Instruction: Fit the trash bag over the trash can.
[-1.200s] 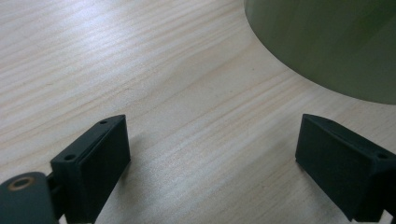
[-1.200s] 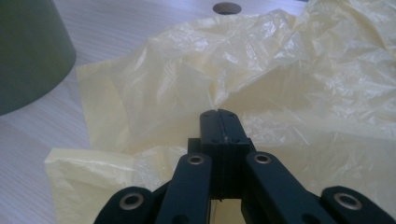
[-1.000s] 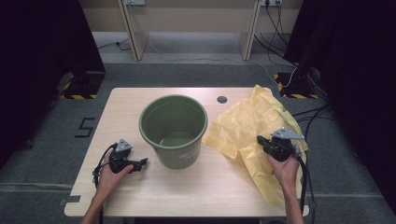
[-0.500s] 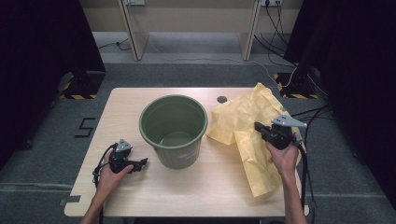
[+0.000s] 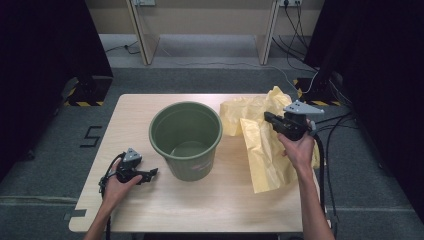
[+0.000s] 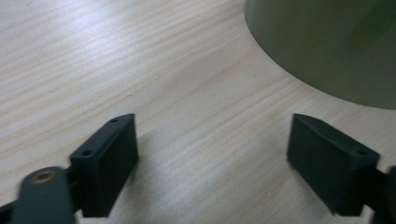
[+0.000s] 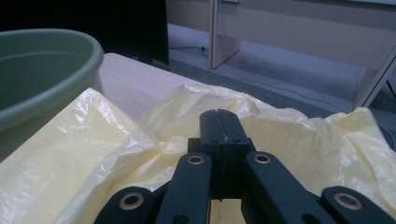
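Observation:
A green bucket (image 5: 185, 140) stands upright in the middle of the wooden table (image 5: 200, 210); its wall (image 6: 327, 42) fills the upper right of the left gripper view. To its right lies a crumpled yellow plastic bag (image 5: 260, 155). My right gripper (image 5: 269, 120) is raised above the table, shut on a fold of that bag, and part of the bag hangs from it. In the right gripper view the jaws (image 7: 218, 119) are pressed together with yellow bag (image 7: 93, 144) bunched around them and the bucket (image 7: 42, 70) at left. My left gripper (image 5: 152, 172) rests open on the table left of the bucket, with bare wood between its jaws (image 6: 212, 163).
Cables trail from both grippers off the table's near edge. Beyond the table's far edge are grey floor, wooden furniture legs and floor cables. Black curtains stand at both sides.
My right gripper has risen and moved away from the person and left toward the bucket, dragging the yellow bag up and folding it. The left gripper has stayed put.

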Demonstrator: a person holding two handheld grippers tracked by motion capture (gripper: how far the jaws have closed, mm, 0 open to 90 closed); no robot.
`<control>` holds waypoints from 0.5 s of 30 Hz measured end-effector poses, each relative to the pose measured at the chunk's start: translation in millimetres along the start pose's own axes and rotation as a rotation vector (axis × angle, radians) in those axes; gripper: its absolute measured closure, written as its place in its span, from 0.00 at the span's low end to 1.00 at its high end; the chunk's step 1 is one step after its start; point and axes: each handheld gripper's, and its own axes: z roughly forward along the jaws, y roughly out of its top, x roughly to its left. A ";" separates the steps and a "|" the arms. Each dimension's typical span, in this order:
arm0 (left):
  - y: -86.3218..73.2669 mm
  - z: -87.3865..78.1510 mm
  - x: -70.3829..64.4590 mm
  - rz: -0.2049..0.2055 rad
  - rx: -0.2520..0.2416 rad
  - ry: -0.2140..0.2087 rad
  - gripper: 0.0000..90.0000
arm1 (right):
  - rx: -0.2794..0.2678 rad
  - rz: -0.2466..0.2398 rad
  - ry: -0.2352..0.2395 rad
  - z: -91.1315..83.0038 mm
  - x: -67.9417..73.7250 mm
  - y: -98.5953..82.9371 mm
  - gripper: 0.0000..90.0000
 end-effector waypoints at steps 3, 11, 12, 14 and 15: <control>4.1 -9.6 8.0 -0.066 -0.033 -0.046 0.17 | -0.008 -0.016 0.011 0.3 4.2 12.8 1.00; 32.3 -49.7 30.5 -0.105 -0.145 0.013 0.17 | -0.049 -0.045 0.036 3.7 12.3 48.8 1.00; 36.6 -53.4 32.5 -0.105 -0.154 0.018 0.17 | -0.054 -0.046 0.044 4.7 14.7 54.0 1.00; 44.7 -59.6 35.5 -0.105 -0.175 0.016 0.17 | -0.068 -0.062 0.054 7.1 19.9 64.8 1.00; 48.8 -62.0 35.8 -0.106 -0.188 0.017 0.17 | -0.072 -0.066 0.058 8.6 23.3 70.1 1.00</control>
